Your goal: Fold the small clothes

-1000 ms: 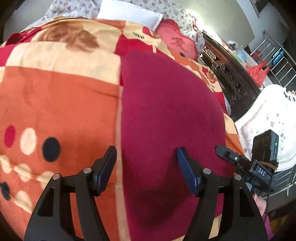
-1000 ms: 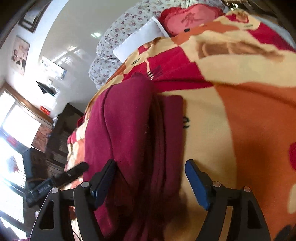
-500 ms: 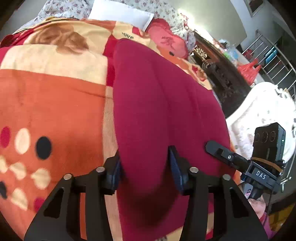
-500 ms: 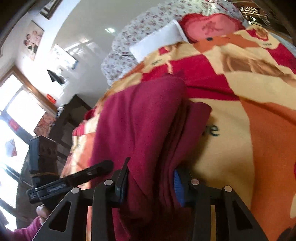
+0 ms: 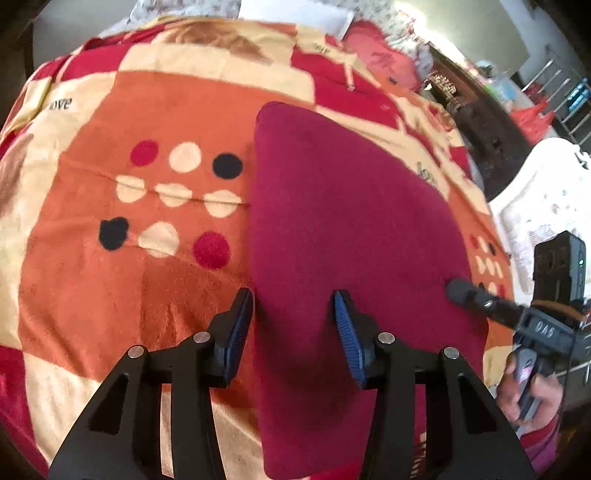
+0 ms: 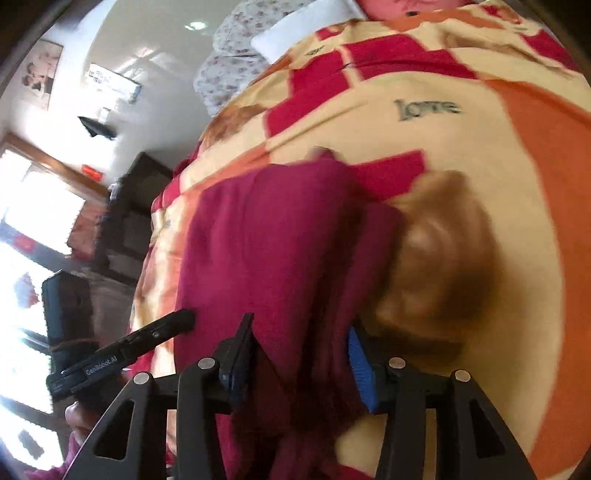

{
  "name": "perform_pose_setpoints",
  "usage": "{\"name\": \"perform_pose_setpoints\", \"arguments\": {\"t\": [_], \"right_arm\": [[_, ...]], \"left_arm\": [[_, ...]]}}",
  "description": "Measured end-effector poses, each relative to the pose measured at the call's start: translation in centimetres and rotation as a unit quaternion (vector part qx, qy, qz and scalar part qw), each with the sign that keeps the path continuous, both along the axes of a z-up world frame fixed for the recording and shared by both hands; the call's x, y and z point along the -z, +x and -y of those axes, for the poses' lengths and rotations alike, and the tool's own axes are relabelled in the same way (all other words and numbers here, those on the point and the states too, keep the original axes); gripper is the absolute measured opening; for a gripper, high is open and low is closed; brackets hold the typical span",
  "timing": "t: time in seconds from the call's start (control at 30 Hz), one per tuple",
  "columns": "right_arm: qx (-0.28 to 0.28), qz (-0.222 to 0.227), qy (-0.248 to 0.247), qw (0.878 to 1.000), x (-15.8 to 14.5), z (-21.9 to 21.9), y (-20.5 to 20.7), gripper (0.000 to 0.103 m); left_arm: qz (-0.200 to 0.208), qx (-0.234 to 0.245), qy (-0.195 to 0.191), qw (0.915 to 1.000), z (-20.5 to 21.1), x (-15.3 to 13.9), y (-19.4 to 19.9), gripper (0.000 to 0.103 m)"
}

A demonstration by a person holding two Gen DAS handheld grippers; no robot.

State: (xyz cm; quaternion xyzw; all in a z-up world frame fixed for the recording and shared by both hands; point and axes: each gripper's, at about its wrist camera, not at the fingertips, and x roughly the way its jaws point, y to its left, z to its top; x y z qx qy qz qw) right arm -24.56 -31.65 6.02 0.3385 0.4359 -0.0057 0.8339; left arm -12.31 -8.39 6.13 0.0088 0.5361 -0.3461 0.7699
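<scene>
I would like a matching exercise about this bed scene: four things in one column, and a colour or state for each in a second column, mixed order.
Things:
1. soft dark red garment
2. patterned fleece blanket
3. flat white pillow
4. thin plastic bag

States:
A. orange, cream and red, with dots
B. bright red, beside the dark cabinet
C. gripped on both sides
D. lies at the head of the bed

Pairs: 1-C, 2-A, 3-D, 4-B

Bed (image 5: 92, 295) covered by a fleece blanket (image 5: 177, 110): orange, cream and red blocks, a patch of cream, red and black dots, the word "love" printed in places. Folded dark red garment (image 5: 351, 221) lies directly on the blanket. At the far end: white pillow (image 6: 306, 26), a red cushion (image 5: 380, 62), and what looks like a floral quilt (image 6: 229, 62), blurred.
</scene>
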Motion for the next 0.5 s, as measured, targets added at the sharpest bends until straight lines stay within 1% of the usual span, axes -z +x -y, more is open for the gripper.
{"name": "perform_pose_setpoints", "arguments": {"t": [0.03, 0.1, 0.17, 0.23, 0.3, 0.37, 0.47, 0.5], "right_arm": [[0.002, 0.009, -0.025, 1.0, -1.3, -0.1, -0.4, 0.046], [-0.013, 0.034, -0.081, 0.996, -3.9, -0.8, -0.6, 0.047], [-0.048, 0.059, -0.104, 0.992, -5.9, -2.3, -0.3, 0.046], [-0.08, 0.071, -0.111, 0.988, -6.5, -3.7, 0.6, 0.046], [-0.097, 0.067, -0.126, 0.985, -6.2, -5.2, 0.9, 0.046], [-0.107, 0.055, -0.14, 0.983, -5.1, -6.1, 1.1, 0.046], [-0.105, 0.024, -0.151, 0.983, -2.7, -6.1, 1.1, 0.045], [-0.101, 0.012, -0.16, 0.982, -1.8, -6.0, 1.2, 0.044]], "left_arm": [[0.011, -0.006, 0.0, 0.9999, -0.3, -0.6, -0.3, 0.045], [0.041, -0.013, -0.004, 0.9991, -0.5, -2.0, -0.9, 0.045], [0.061, -0.012, -0.002, 0.9981, -0.1, -2.8, -1.2, 0.046], [0.075, -0.014, 0.005, 0.997, 0.4, -3.0, -1.5, 0.046], [0.086, -0.015, 0.014, 0.9961, 1.3, -2.8, -1.2, 0.046], [0.1, -0.013, 0.025, 0.9946, 2.2, -2.2, -1.5, 0.046], [0.105, -0.011, 0.036, 0.9938, 3.1, -1.0, -1.6, 0.046], [0.117, -0.013, 0.039, 0.9923, 3.2, -0.9, -1.8, 0.046]]}}
